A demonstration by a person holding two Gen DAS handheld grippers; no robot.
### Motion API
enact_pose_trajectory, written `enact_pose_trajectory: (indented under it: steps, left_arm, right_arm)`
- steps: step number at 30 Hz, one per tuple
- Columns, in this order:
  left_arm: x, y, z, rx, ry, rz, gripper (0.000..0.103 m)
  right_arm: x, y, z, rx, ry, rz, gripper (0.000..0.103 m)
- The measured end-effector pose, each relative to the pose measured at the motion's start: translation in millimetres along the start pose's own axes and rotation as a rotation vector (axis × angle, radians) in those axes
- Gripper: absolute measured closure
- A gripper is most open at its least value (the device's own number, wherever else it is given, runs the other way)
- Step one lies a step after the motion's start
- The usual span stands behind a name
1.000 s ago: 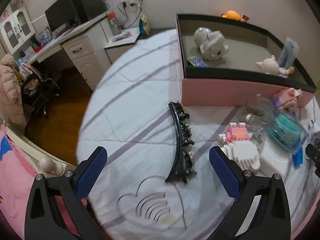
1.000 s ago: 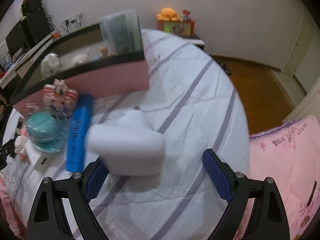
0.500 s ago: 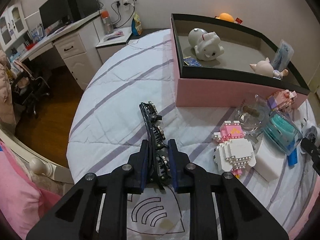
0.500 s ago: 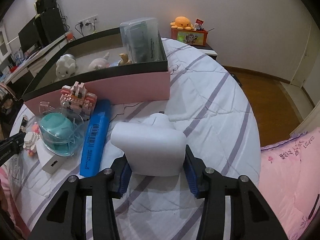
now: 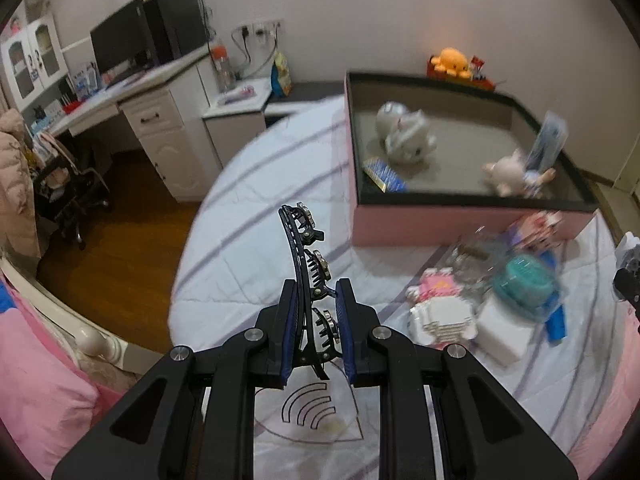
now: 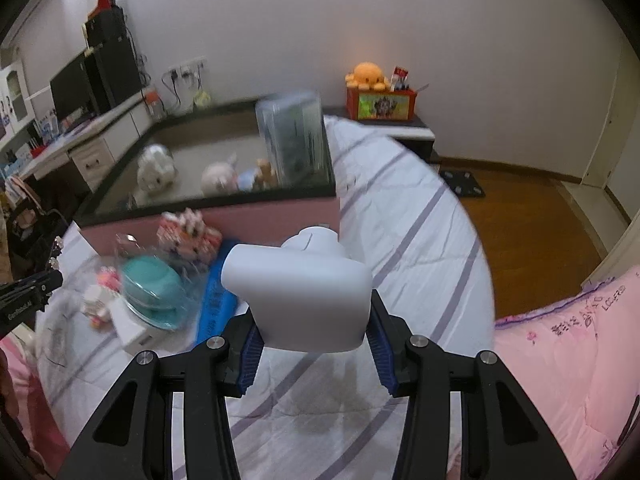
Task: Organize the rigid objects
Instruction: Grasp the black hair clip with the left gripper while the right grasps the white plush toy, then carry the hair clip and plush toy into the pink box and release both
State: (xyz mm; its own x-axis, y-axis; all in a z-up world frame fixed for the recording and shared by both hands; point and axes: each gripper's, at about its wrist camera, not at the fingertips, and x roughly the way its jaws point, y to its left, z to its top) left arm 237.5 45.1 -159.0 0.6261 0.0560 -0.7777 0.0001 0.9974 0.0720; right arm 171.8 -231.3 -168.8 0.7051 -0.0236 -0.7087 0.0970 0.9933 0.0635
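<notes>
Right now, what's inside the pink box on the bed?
The pink box holds a white toy, a pale figurine, a blue packet and a clear case in one corner. Its near wall hides the floor just behind it.

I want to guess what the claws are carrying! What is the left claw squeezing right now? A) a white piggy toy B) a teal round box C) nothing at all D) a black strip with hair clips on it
D: in the left wrist view the left gripper is shut on the black hair clip strip, whose upper part sticks out past the fingertips.
</notes>
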Motion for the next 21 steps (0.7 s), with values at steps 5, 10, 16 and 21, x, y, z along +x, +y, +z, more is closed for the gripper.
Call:
enact_pose_trajectory:
  steps: [5,10,16,21]
  left_arm:
    - [-48,-2,5,-0.003,-0.113,-0.009,0.084]
    - [-103,-4,3,0.007,-0.24,-0.011,0.084]
    - [-156,-8,-7,0.024,-0.361,-0.018,0.084]
    - [-194,-9,-16,0.03,-0.452,-0.019,0.084]
  right_arm:
    - [-44,1,8,0.006,-0.112,0.019,0.055]
    - [-97,7,8,-0.018,-0.24,0.034,0.055]
    - [-147,16,1,-0.053,-0.349,0.048,0.055]
    - [-178,22,-5,-0.071,-0.438,0.051,0.055]
